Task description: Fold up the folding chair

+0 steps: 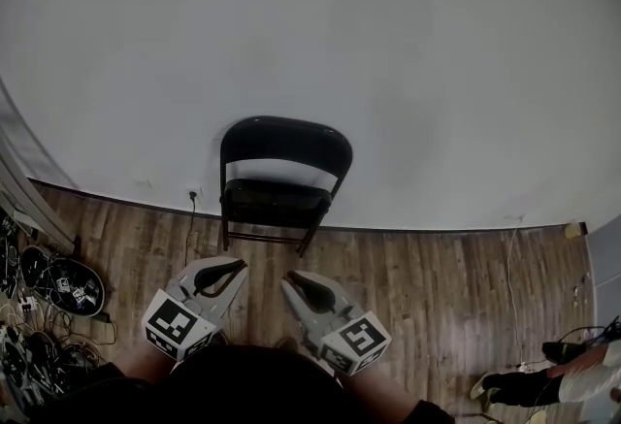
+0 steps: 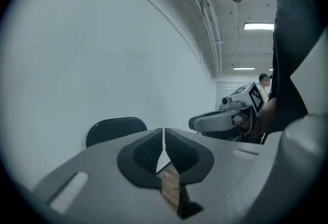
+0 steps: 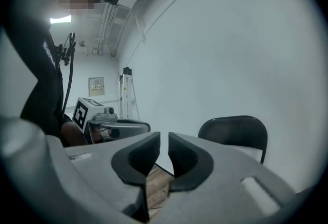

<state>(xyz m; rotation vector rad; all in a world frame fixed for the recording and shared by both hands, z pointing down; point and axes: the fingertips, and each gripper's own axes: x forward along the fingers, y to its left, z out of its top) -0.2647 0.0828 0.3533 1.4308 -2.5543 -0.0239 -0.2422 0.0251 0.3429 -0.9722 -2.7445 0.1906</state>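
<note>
Chair unfolded, both grippers empty.
Folding chair (image 1: 281,181) stands open against the wall (image 1: 310,24), well ahead of both fingertip pairs, untouched. Left gripper (image 1: 236,267) fingers pressed together on nothing; right gripper (image 1: 291,278) fingers a narrow slit apart, nothing between.

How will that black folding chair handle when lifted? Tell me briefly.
The folding chair looks like a stiff metal frame, so probably rigid, not floppy. Its thin legs on the smooth wood floor suggest it may slide or tip if pushed high.
</note>
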